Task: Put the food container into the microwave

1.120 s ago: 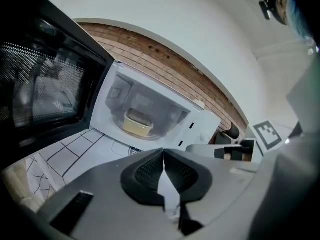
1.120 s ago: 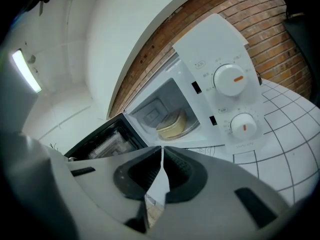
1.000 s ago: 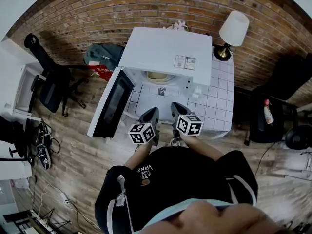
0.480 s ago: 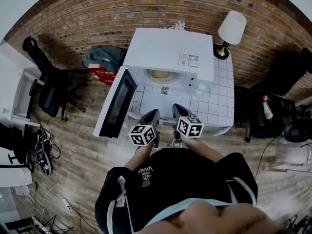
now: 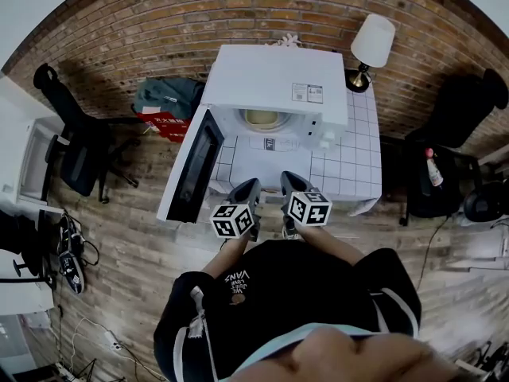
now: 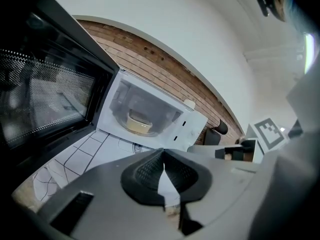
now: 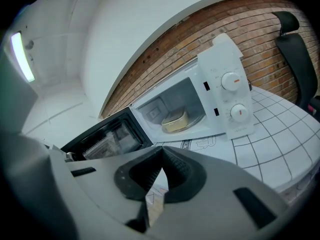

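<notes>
Closest to the camera is the person's black shirt [image 5: 278, 293]. Both grippers are held out side by side just in front of it, at the near edge of the table [image 5: 354, 169]. The left gripper [image 5: 247, 185] has its jaws pressed together at the tips with nothing between them, and its own view shows that clearly [image 6: 163, 154]. Same deal for the right gripper [image 5: 289, 178]: jaws together and empty [image 7: 161, 156].

Past them is the white tiled tabletop, then the microwave [image 5: 278, 78]. Its door [image 5: 191, 168] is swung wide open to the left, so the dark window panel faces sideways. The food container [image 5: 263, 118] is already sitting inside on the turntable. It's a shallow yellowish tub, and it shows in the left gripper view [image 6: 138, 123] and the right gripper view [image 7: 175, 120]. Neither gripper is touching it; they're well apart from it.

To the right of the microwave there's a lamp [image 5: 372, 42] on the back corner of the table. On the floor to the left are a bag [image 5: 165, 95] and an office chair [image 5: 79, 146], with the brick wall [image 5: 238, 14] behind everything.
</notes>
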Demonstrator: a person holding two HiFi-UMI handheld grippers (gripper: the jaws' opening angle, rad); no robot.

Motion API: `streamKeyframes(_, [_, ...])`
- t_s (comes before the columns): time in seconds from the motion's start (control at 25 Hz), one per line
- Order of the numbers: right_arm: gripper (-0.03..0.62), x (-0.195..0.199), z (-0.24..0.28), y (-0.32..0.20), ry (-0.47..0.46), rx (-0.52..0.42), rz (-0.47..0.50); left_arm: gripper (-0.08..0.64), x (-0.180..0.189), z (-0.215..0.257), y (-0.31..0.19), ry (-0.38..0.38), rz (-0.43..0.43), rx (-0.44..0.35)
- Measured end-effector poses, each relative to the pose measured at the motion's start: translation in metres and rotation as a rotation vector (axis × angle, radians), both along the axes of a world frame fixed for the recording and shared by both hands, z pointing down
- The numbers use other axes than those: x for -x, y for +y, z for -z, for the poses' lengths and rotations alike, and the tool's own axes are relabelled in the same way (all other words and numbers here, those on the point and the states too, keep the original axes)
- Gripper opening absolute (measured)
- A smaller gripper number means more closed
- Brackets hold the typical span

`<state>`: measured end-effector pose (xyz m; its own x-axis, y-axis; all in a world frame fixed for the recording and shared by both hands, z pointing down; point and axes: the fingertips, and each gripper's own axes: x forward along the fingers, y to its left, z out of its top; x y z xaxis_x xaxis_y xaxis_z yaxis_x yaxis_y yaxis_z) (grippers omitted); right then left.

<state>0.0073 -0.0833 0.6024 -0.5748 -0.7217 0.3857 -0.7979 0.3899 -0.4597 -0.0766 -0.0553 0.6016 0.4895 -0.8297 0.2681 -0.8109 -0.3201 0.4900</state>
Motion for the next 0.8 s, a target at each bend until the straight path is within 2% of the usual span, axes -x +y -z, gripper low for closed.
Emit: streamKeyframes(0.8, [0.005,0.007,-0.004,0.021,0.023,0.005,-0.034,0.012,0.009,-0.002,0.02,-0.005,-0.038,0.004])
